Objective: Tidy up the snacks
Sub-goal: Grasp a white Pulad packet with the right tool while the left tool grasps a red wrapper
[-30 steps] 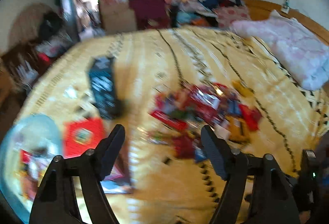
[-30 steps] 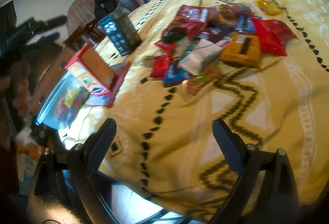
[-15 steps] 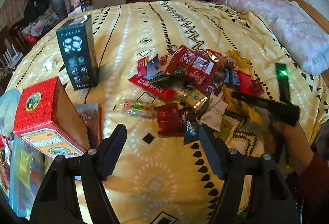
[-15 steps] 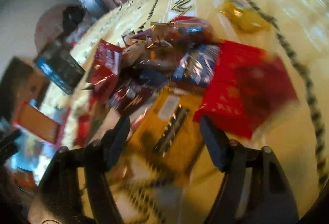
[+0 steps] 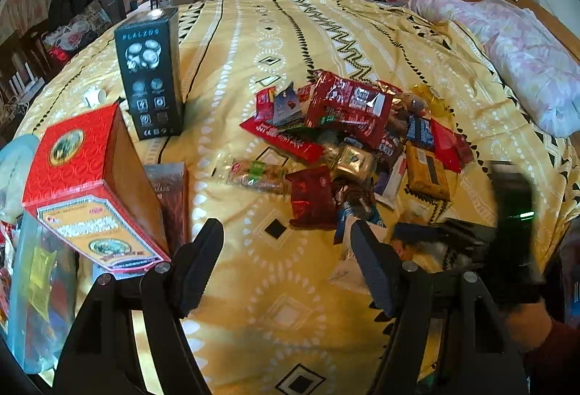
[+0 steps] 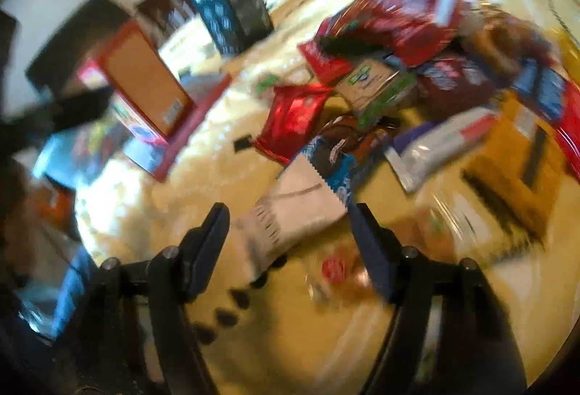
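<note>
Low in the right wrist frame, right gripper [image 6: 288, 231] closing around a pale white crinkle-edged snack packet [image 6: 290, 213], pads not pressing yet. Better to pinch mid-packet, avoiding the blue wrapper [image 6: 335, 170] beneath. Left gripper [image 5: 286, 257] half open, empty, hovering over yellow patterned bedspread [image 5: 290, 304].

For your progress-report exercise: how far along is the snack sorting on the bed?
Done: little that shows; some packets sit in the clear bin.
In hand: the right gripper is closing around a white packet, pads not yet pressing. The left gripper is open and empty.
Left: the snack pile is unsorted.
</note>
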Motion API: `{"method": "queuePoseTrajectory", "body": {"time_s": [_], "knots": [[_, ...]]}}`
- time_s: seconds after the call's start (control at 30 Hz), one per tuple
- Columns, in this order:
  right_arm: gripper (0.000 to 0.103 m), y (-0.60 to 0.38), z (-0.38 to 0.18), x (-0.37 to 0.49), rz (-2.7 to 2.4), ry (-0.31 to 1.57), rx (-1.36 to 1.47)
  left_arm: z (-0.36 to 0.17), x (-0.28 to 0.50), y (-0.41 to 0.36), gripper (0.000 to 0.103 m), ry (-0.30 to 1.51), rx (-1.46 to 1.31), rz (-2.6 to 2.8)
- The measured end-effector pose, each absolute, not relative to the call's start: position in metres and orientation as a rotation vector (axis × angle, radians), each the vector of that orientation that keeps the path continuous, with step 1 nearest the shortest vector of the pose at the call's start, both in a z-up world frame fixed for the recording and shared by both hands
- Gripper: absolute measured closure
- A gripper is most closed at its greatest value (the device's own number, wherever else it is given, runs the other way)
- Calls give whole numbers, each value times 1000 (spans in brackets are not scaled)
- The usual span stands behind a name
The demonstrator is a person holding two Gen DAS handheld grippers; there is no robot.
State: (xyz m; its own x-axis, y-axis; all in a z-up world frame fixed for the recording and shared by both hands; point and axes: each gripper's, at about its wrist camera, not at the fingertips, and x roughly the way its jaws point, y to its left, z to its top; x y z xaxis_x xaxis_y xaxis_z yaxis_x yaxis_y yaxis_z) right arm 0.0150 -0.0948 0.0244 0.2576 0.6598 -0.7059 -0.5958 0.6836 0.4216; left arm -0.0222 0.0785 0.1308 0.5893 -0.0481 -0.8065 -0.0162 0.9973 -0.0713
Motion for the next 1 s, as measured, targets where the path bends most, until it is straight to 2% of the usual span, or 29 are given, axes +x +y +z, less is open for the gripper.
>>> {"method": "queuePoseTrajectory", "body": {"time_s": [0.2,0.47,0.57,0.63,0.8,1.0], "knots": [[31,-121,25,8,767,1048,295,121,-24,80,29,951,-107,-16],[35,-72,17,19,662,1067,269,130,-31,88,29,913,-115,9],[41,-58,10,28,636,1096,226,130,-32,90,29,912,-119,14],[59,-50,7,27,639,1097,167,128,-33,89,29,915,-121,10],[64,-69,14,9,713,1071,140,120,-32,82,29,930,-125,-28],[64,-119,43,-17,698,995,138,92,-4,75,29,964,-234,-133]]}}
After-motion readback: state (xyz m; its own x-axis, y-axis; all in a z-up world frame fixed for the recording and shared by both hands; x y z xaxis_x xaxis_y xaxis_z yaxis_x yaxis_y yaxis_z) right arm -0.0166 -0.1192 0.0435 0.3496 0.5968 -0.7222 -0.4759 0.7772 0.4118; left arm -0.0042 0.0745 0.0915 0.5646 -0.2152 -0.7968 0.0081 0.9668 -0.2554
